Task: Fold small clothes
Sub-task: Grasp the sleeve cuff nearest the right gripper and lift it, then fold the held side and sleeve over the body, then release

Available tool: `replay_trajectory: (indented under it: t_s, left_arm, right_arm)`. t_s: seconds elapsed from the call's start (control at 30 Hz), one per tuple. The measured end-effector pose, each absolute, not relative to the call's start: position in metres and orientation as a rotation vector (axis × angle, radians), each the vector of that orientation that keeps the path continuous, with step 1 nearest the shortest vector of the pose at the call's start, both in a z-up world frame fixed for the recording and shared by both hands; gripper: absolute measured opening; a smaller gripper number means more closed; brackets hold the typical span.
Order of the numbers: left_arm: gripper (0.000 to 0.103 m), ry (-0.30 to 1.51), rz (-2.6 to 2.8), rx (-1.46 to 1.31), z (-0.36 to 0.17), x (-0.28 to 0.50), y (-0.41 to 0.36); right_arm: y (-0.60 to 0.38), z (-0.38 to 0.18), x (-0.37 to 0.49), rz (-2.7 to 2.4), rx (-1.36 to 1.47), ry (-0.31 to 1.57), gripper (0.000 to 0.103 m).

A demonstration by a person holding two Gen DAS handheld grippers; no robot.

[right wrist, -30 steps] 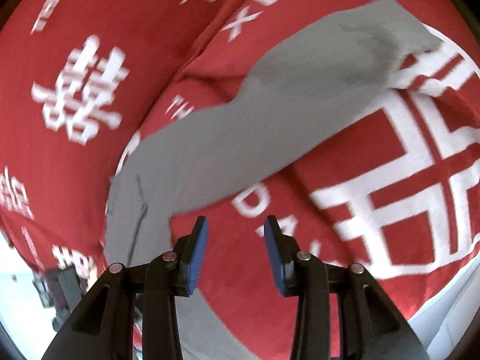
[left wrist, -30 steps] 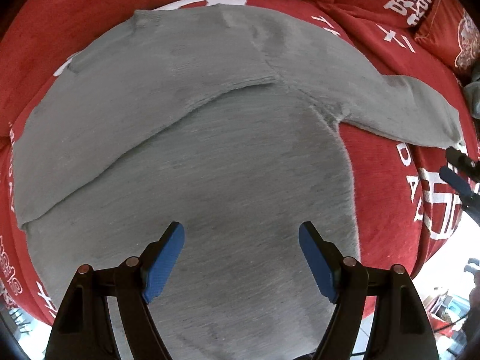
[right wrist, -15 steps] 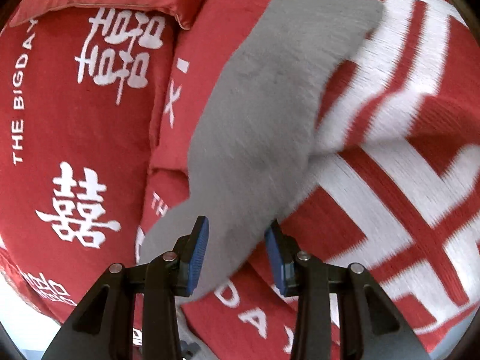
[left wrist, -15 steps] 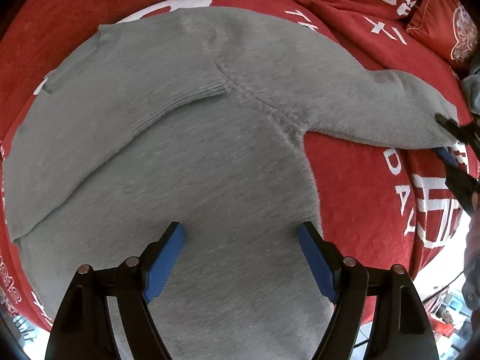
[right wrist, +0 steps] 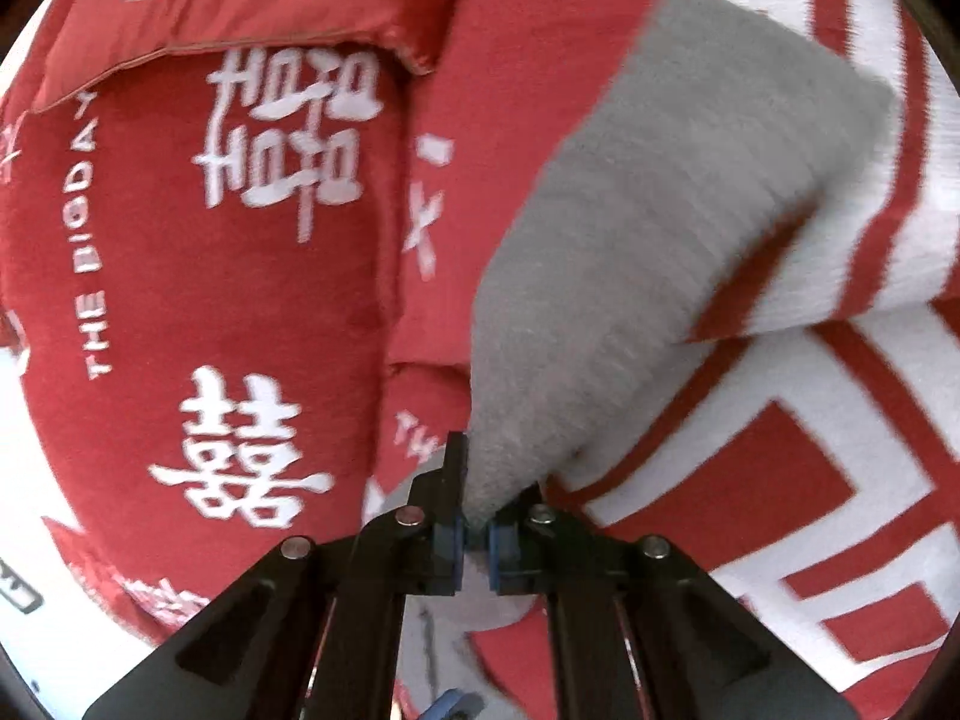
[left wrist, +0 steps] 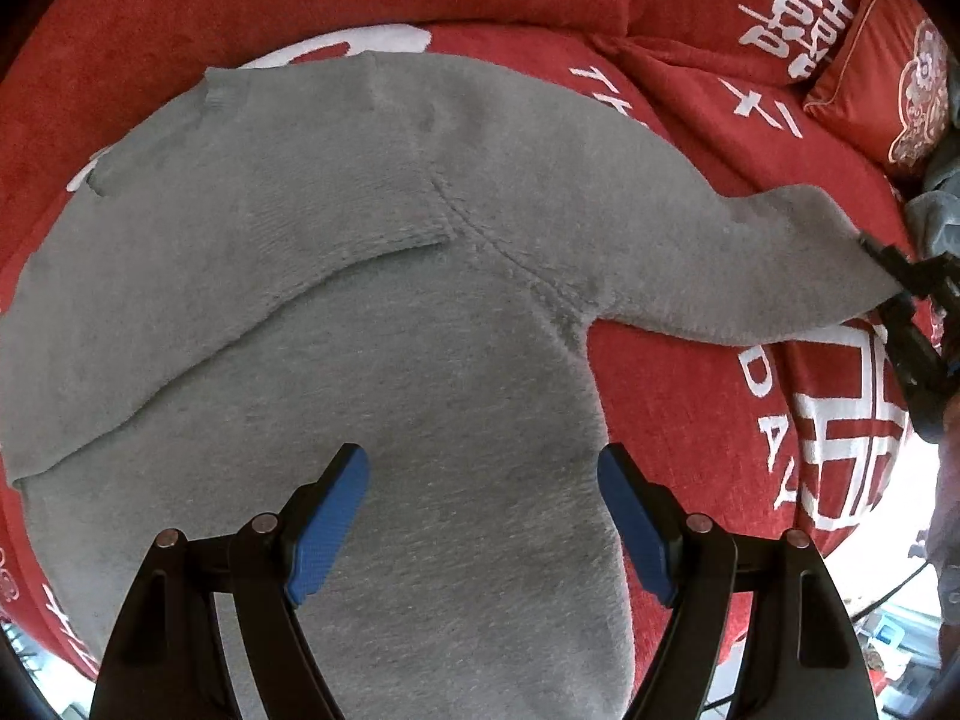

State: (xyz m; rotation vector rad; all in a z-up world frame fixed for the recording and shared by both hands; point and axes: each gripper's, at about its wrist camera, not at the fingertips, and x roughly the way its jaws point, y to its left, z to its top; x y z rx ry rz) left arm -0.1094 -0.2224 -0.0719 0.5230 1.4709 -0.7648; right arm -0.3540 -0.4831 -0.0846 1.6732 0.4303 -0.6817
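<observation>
A grey knit sweater (left wrist: 372,324) lies spread on a red bedspread (left wrist: 708,396) with white lettering. One sleeve is folded across the chest; the other sleeve (left wrist: 750,264) stretches out to the right. My left gripper (left wrist: 483,516) hangs open straight above the sweater's body, nothing between its blue pads. My right gripper (right wrist: 474,534) is shut on the edge of the outstretched grey sleeve (right wrist: 630,240), the cloth pinched between its blue pads. In the left wrist view that right gripper (left wrist: 900,288) shows as black fingers at the sleeve's end.
A red pillow (right wrist: 252,0) with gold embroidery lies at the head of the bed, also seen as a red pillow (left wrist: 882,84) at upper right. A bluish-grey cloth (left wrist: 936,210) sits at the right edge. The bed's edge and floor (left wrist: 888,630) show at lower right.
My right gripper came down onto the sleeve's end, rolled, and closed its jaws on the cloth. The left gripper slid a little sideways over the sweater and stayed open.
</observation>
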Motion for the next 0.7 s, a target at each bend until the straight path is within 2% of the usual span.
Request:
replay_trajectory:
  t_s: [0.17, 0.5, 0.7]
  left_arm:
    - [0.079, 1.439, -0.75, 0.478, -0.062, -0.092, -0.192]
    - [0.079, 1.421, -0.672, 0.38, -0.048, -0.047, -0.136]
    - [0.079, 1.418, -0.579, 0.322, -0.046, -0.013, -0.076]
  right_arm:
    - [-0.481, -0.066, -0.325, -0.554, 1.676, 0.387, 0.005]
    - [-0.448, -0.004, -0.206, -0.369, 1.406, 0.559, 0.005]
    - [-0.396, 0.007, -0.112, -0.219, 1.28, 0.651, 0.005]
